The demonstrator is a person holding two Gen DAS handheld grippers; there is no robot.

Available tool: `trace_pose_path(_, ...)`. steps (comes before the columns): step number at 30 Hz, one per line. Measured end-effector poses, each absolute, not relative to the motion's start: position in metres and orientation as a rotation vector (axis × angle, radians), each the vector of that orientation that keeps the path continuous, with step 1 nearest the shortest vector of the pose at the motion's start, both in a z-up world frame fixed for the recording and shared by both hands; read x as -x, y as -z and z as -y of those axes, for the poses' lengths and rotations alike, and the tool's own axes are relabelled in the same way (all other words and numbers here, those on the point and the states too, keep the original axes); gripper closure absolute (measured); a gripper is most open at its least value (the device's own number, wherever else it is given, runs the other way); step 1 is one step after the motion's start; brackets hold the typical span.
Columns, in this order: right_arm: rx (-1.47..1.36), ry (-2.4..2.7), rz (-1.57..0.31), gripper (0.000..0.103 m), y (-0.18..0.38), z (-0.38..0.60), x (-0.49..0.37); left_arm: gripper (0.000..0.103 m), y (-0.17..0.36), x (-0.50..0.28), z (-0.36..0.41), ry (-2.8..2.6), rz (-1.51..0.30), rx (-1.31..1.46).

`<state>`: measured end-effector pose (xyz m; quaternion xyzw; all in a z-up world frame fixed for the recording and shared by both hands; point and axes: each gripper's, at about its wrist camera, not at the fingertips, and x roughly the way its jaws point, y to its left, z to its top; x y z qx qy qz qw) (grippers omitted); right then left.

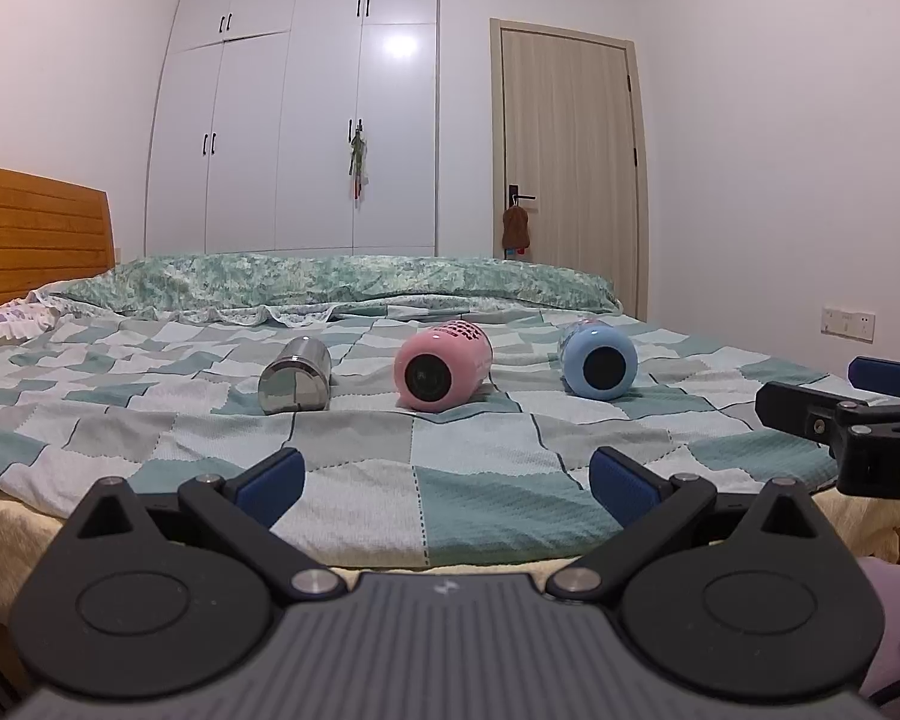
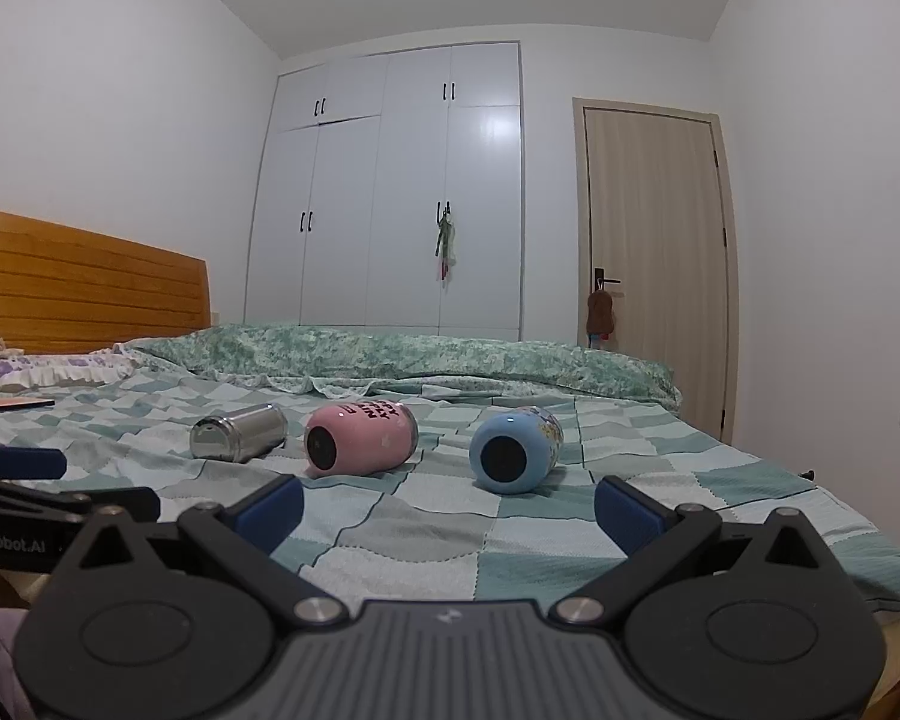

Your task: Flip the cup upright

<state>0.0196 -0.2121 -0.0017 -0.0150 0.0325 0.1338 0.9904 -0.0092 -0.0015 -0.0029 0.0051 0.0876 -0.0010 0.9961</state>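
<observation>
Both grippers' jaws stood spread, empty. Pink cup (image 2: 360, 439) lay sideways on bed (image 2: 510, 546); soft bedding risked toppling it.

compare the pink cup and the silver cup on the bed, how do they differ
The pink cup is matte pink with dark lettering; the silver cup is bare shiny metal. The pink cup looks wider, the silver cup slimmer. The pink cup's near end shows a dark round disc, the silver cup's a plain reflective face. Both lie on their sides on the checked bedspread, untouched by either tool.
</observation>
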Motion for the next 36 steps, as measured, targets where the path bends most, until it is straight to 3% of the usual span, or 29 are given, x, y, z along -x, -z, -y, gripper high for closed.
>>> trace_pose_path(36, 0.032, -0.268, -0.064, 0.0, 0.0014, 0.2117, -0.019, 0.0, 0.0019, 0.0123, 0.0013, 0.006, -0.151, -0.009)
